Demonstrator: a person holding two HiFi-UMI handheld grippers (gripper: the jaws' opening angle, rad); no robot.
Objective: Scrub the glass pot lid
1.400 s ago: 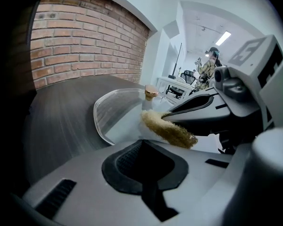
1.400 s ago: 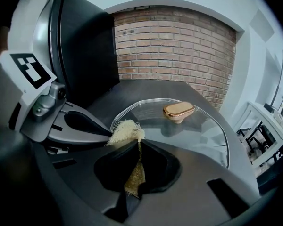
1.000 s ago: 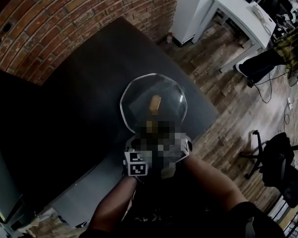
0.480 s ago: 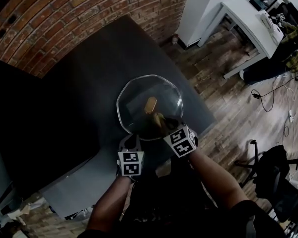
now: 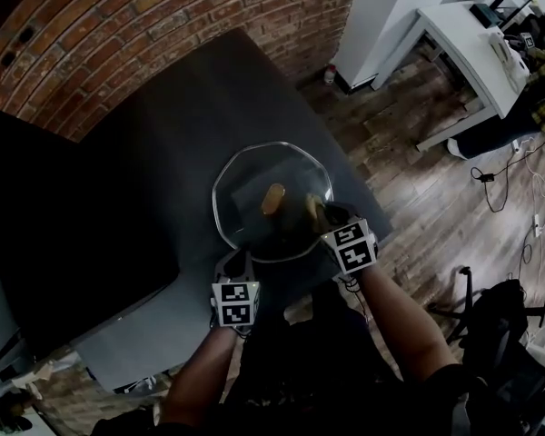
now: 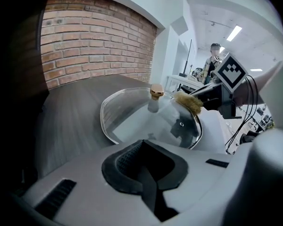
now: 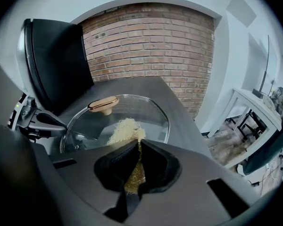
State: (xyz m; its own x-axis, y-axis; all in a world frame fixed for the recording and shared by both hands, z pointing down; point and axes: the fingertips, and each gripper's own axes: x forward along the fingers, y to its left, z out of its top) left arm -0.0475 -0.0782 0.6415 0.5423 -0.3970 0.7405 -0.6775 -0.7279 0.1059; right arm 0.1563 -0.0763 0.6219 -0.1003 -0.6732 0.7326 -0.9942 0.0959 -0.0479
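1. The glass pot lid lies flat on the dark worktop, near the edge closest to the person, with its tan knob pointing up at the centre.
2. The right gripper reaches over the lid from the person's right. Its fingers are clamped on a yellowish fibrous scrubber.
3. In the right gripper view, part of the scrubber sits squeezed in the seam between the 2 dark pads. The rest fans out ahead of the tips and rests on the glass, just beside the knob on the near side.
4. The left gripper sits at the lid's near-left rim. Its fingers are pressed together along 1 narrow seam, and nothing shows between the pads.
5. The lid's rim runs right up to the left fingertips (whether they pinch the rim or only meet it cannot be made out).
6. The left gripper view shows the scrubber against the far side of the glass, right of the knob, with the right gripper's marker cube above it.
7. In the head view each gripper's marker cube faces the camera, the left cube lower than the right one. The person's 2 forearms lead up to them from the bottom edge.
8. A red brick wall stands behind the worktop. To the right lies a wooden plank floor, with a white desk further off.
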